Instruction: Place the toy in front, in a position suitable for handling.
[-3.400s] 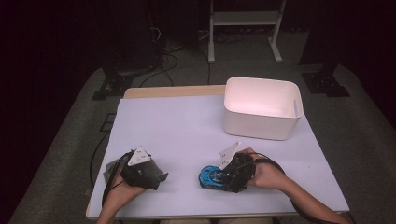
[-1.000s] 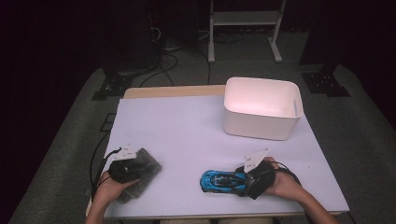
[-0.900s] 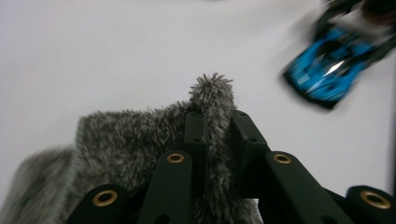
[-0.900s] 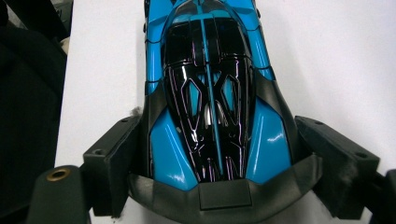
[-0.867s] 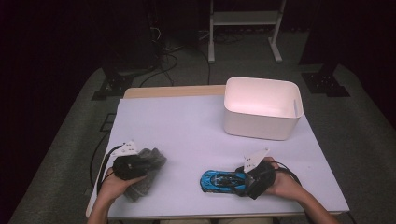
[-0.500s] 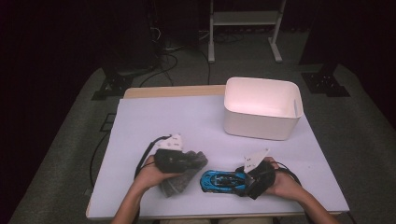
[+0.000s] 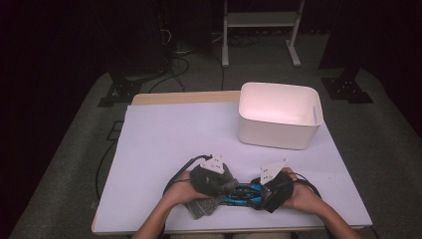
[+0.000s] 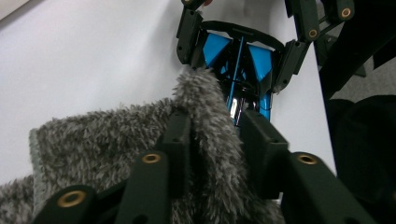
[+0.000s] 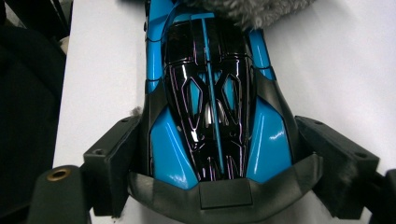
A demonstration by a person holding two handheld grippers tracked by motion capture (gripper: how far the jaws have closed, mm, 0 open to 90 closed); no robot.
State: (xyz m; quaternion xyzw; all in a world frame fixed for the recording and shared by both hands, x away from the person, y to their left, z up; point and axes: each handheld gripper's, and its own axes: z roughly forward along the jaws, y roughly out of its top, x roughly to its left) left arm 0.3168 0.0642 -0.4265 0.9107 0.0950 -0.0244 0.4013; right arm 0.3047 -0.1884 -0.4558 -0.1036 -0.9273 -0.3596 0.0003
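Now left gripper (image 7: 225,185), fingers parting around grey cloth (image 8: 140,130), beside toy car (image 9: 210,102), right gripper (image 7: 266,191) clamping it.

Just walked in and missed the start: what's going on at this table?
A person works with a gripper in each hand. The right gripper clamps a blue toy car by its sides on the white table. The left gripper holds a fluffy grey cloth whose tip touches the car's end; its jaws have just been opening. A white bin stands behind.

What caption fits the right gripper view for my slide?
Right gripper clamps a blue toy car by its sides on the white table, grey fluffy cloth touching its far end.
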